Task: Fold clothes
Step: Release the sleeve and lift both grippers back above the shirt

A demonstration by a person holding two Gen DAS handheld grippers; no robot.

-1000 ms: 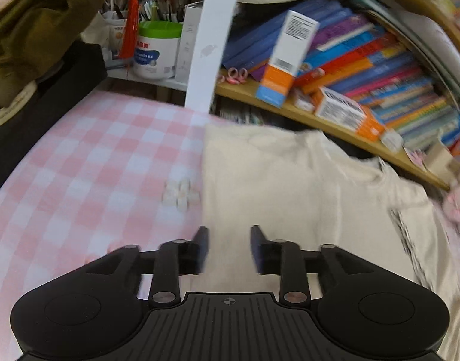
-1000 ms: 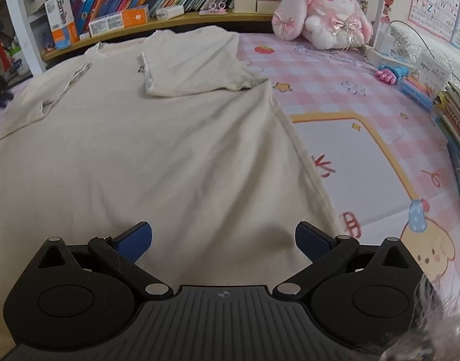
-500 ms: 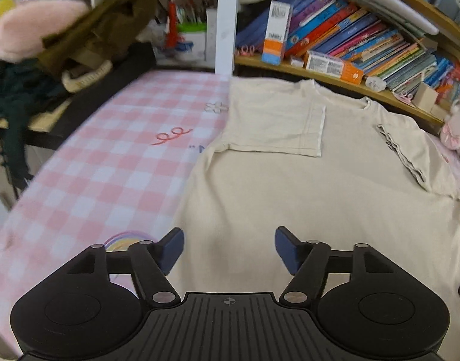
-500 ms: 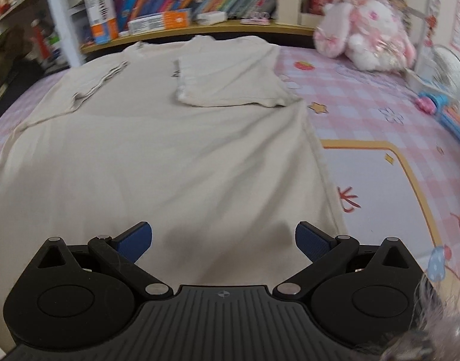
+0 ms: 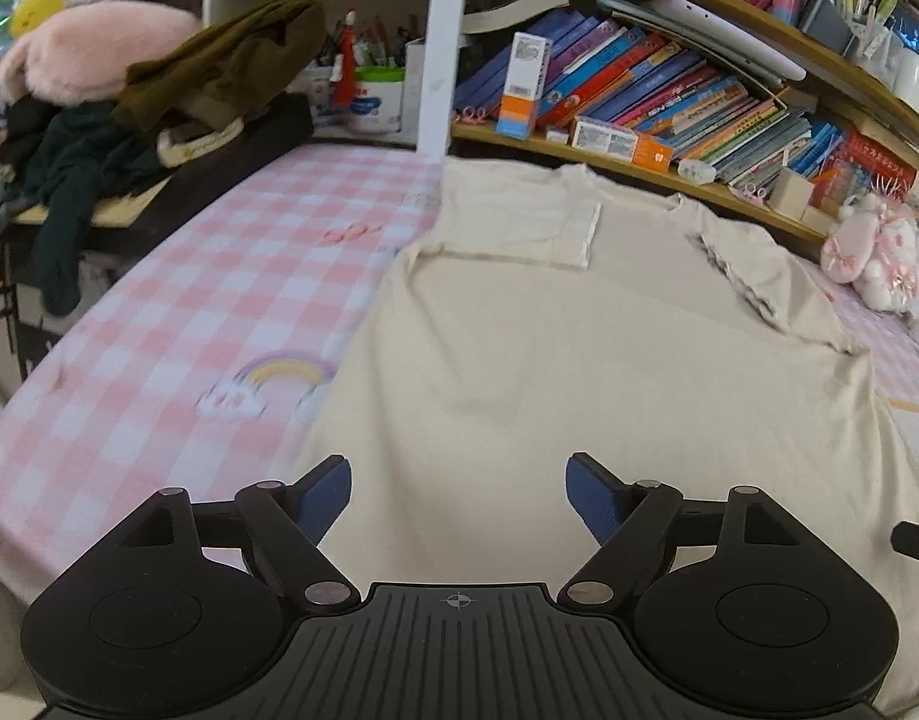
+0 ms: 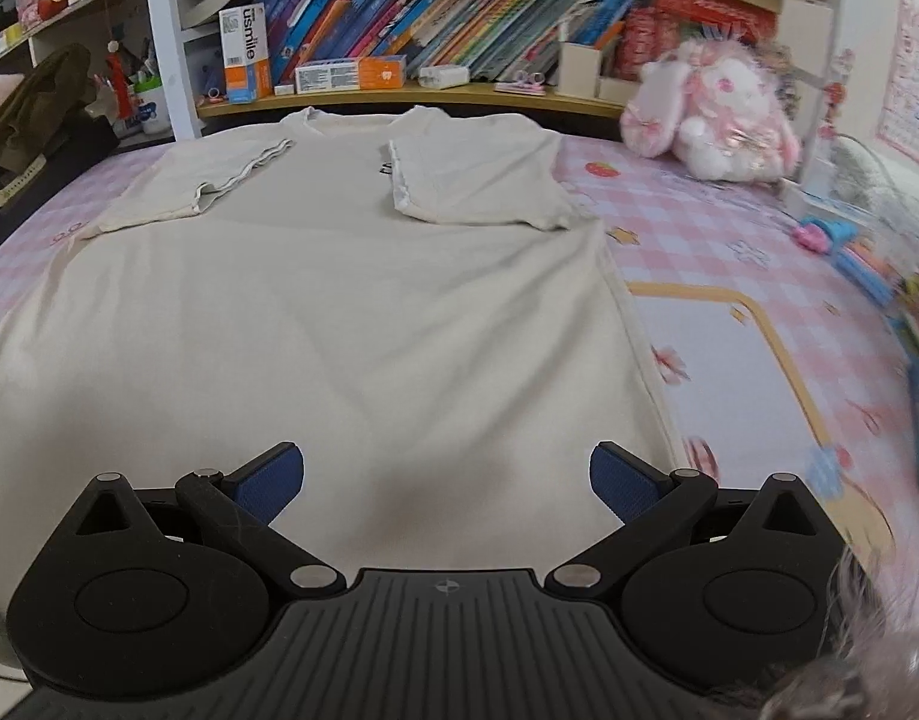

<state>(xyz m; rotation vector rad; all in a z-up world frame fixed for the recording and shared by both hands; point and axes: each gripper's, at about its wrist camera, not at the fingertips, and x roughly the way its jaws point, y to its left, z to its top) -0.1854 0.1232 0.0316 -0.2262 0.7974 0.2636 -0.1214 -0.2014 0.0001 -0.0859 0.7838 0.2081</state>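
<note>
A cream T-shirt (image 5: 579, 360) (image 6: 339, 312) lies flat on the pink checked cloth (image 5: 189, 312), collar toward the bookshelf. Both short sleeves are folded inward over the chest: the left sleeve (image 5: 519, 222) (image 6: 213, 174) and the right sleeve (image 5: 765, 276) (image 6: 483, 180). My left gripper (image 5: 458, 495) hovers over the shirt's lower left part, jaws still opening, nothing between them. My right gripper (image 6: 447, 480) hangs over the lower right part near the side hem, open and empty. A bit of the right gripper (image 5: 915, 540) shows at the left wrist view's right edge.
A bookshelf (image 6: 435, 18) full of books runs along the far edge. A pink plush rabbit (image 6: 717, 114) sits at the far right, with toys (image 6: 825, 234) beside it. A pile of dark clothes and a pink cushion (image 5: 99, 90) lies at the far left.
My left gripper drew back from the folded left sleeve toward the shirt's lower part, and its jaws spread from nearly shut to wide. The right gripper shifted slightly, staying open.
</note>
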